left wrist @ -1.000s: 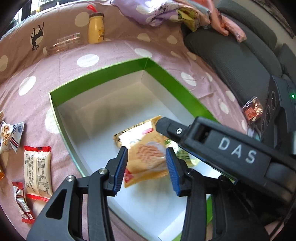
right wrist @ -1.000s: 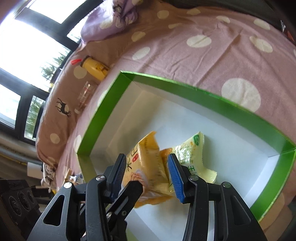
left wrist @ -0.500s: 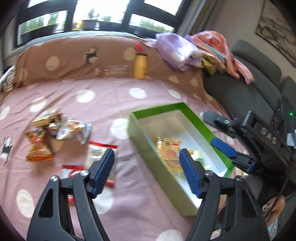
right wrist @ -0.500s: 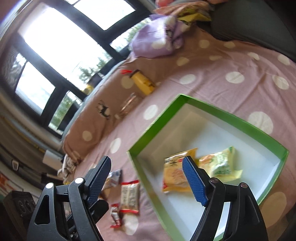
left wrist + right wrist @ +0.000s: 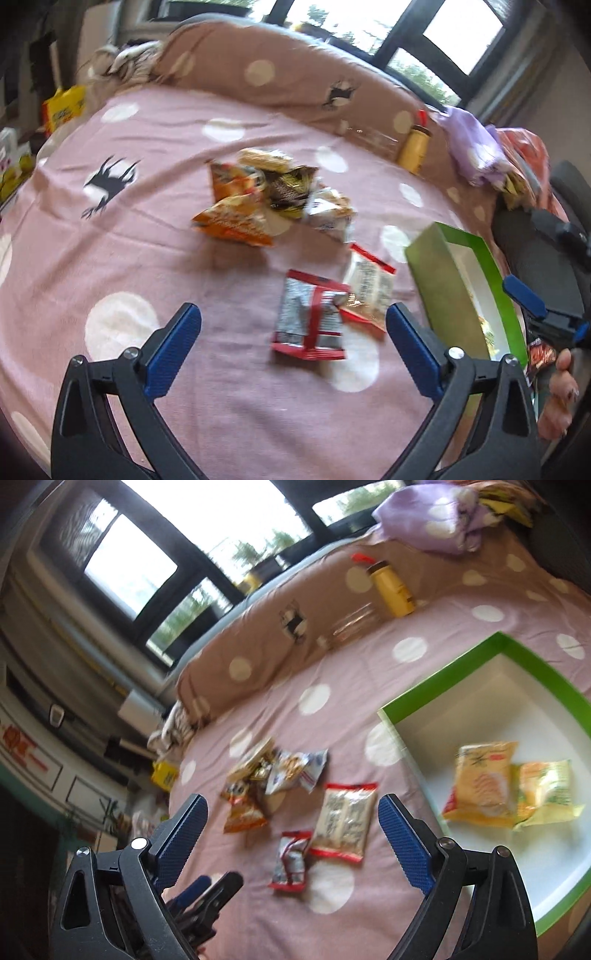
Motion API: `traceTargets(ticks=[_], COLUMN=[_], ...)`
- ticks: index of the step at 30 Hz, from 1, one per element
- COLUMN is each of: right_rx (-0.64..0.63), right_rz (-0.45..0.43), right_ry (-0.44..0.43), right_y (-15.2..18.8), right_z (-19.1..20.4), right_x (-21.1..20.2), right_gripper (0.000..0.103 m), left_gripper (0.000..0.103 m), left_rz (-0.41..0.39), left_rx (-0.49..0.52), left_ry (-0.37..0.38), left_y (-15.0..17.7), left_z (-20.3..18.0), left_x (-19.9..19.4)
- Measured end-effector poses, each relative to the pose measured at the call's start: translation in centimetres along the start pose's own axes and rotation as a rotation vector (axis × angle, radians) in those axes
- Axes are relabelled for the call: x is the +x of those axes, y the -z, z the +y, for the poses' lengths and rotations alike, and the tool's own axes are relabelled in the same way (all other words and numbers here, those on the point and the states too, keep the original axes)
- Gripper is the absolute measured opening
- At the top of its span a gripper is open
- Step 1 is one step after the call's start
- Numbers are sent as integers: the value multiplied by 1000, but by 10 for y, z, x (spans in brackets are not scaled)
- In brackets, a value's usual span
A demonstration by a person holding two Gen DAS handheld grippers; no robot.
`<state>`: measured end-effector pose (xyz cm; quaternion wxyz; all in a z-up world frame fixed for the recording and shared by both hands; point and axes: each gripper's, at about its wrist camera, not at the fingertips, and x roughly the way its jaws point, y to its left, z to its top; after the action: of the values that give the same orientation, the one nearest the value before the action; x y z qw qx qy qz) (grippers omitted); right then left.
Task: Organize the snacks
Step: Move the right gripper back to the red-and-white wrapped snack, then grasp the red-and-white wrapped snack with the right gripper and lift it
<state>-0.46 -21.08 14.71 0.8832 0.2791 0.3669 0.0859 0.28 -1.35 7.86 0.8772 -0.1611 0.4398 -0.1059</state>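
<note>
Left wrist: left gripper [image 5: 293, 328] angled down, opening, empty; right gripper [image 5: 291, 825] likewise.

The blanket [image 5: 147, 229] is soft, matt pink cloth with a slightly fuzzy nap. The snack packets [image 5: 345, 821] are thin, glossy, crinkled plastic film, one [image 5: 308, 319] shining silver like foil. The box [image 5: 532, 701] looks like smooth card, green outside and plain matt white within. The yellow bottle [image 5: 393, 589] is smooth plastic. The finger pads [image 5: 171, 354] are ribbed blue rubber on matt black plastic.
</note>
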Motion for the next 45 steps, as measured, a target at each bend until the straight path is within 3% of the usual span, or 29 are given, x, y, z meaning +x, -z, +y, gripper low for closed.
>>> traceTargets(ticks=[4, 7, 14, 16, 18, 24, 30, 36, 39, 44, 45], right_rx=[-36, -29, 36, 44, 32, 4, -2, 18, 23, 18, 17], right_rz=[76, 181, 313, 324, 334, 360, 382, 413, 430, 436, 436], right_ry=[8, -8, -2, 9, 31, 59, 58, 44, 38, 41, 43], right_y=[8, 17, 35, 37, 40, 46, 47, 50, 52, 54, 54], right_z=[14, 16, 10, 8, 9, 10, 8, 4, 3, 4, 4], right_x=[24, 51, 98, 106, 111, 122, 135, 144, 149, 155, 155], right_gripper=[94, 94, 94, 93, 84, 67, 58, 57, 55, 49, 49], left_gripper=[101, 99, 93, 87, 81, 80, 74, 70, 56, 47, 39], left_rz=[50, 108, 153, 168, 191, 206, 209, 209, 211, 214, 218], left_rx=[-26, -50, -36, -10, 9, 39, 45, 48, 37, 39, 37], left_ry=[-11, -15, 42, 27, 4, 29, 57, 86, 104, 128, 149], left_y=[-1, 1, 3, 5, 7, 7, 5, 3, 3, 2, 3], left_z=[15, 25, 24, 20, 17, 10, 7, 5, 7, 6, 6], left_x=[7, 16, 32, 40, 47, 57, 65, 69, 71, 73, 73])
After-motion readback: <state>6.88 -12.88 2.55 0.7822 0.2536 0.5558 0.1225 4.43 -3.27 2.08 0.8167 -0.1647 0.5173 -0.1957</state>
